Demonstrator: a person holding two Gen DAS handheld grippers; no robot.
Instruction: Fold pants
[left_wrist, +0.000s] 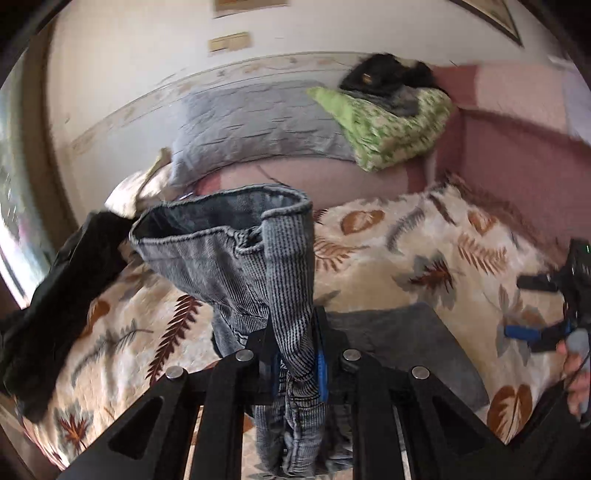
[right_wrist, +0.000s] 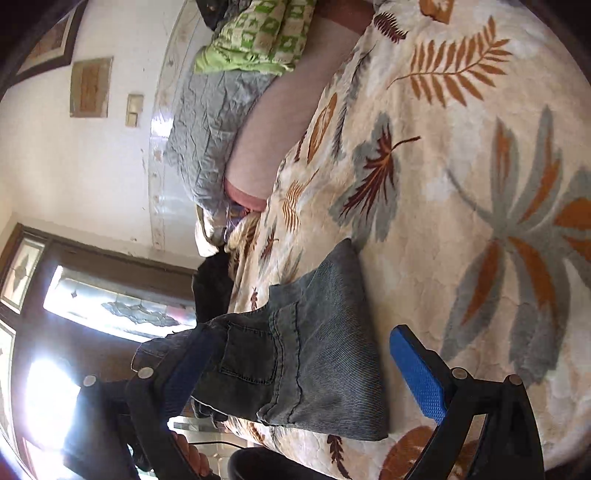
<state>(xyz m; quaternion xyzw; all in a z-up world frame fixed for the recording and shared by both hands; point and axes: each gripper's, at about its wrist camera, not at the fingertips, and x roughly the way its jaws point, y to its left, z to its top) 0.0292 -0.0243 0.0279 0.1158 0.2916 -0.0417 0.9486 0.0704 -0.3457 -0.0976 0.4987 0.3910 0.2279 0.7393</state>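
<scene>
The left tongs (left_wrist: 295, 354) are seen closed on a bunched section of the pants (left_wrist: 258, 251), with grey-blue ribbed denim pinched between the blue pads at 6 o'clock of the left wrist view. From the grip, the fabric is lifted toward 12 o'clock, and the waistband opening is presented near the centre of the view, above the bedspread (left_wrist: 406, 243). A further flat portion of the pants is laid on the bedspread at 4 o'clock of the grip.

In the right wrist view, the right tongs (right_wrist: 295, 373) are held wide, with one blue pad at 8 o'clock and the other at 4 o'clock. Nothing is gripped between them. The pants (right_wrist: 314, 339) are seen between the two fingers, with a stitched back pocket toward 9 o'clock and the wider flat part resting on the leaf-patterned bedspread (right_wrist: 461, 166). Whether the 8 o'clock finger is in contact with the denim cannot be told.

A grey pillow (left_wrist: 251, 125) and a green patterned pillow (left_wrist: 391, 125) are placed at 12 o'clock of the left wrist view, against the wall. A dark garment (left_wrist: 66, 295) is located at 9 o'clock, at the bed edge. The right tongs (left_wrist: 546, 306) are visible at 3 o'clock of that view.
</scene>
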